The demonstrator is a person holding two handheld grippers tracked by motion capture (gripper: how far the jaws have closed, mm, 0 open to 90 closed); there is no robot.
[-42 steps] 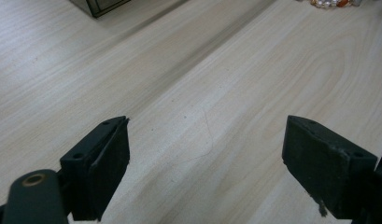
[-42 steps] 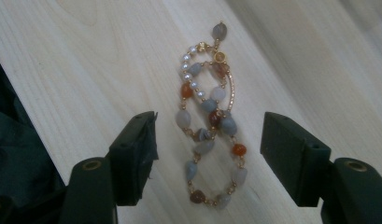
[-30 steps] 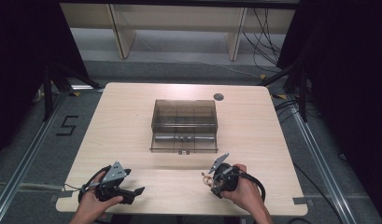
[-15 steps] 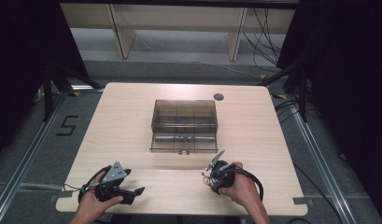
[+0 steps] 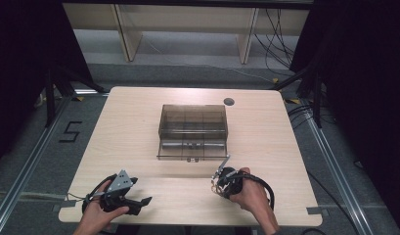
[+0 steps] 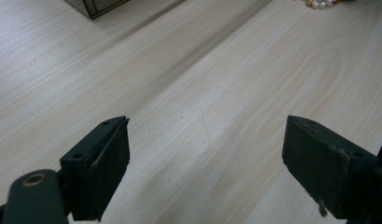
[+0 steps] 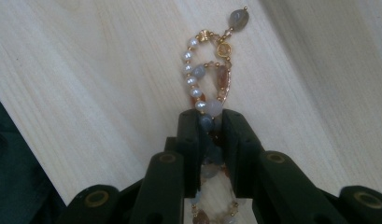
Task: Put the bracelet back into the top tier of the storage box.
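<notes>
Bracelet [image 7: 208,88] of pearl, grey, amber beads pinched in right gripper [image 7: 211,126] jaws; left gripper [image 6: 205,154] jaws wide, empty

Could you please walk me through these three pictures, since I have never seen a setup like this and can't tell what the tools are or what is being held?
No robot here: a person sits at a wooden table and holds a hand tool in each hand, each ending in two black fingers that pinch.

The wide picture comes from a fixed camera above the person, looking forward and down. The left gripper is at the lower left, the right gripper at the lower middle. A smoky see-through box with compartments stands in the middle of the table.

The other two pictures come from small cameras riding on the tools. In the left gripper view, its fingers stand wide apart over bare wood, holding nothing. In the right gripper view, the fingers are closed on a beaded bracelet of pearly, grey and amber beads with gold links.
</notes>
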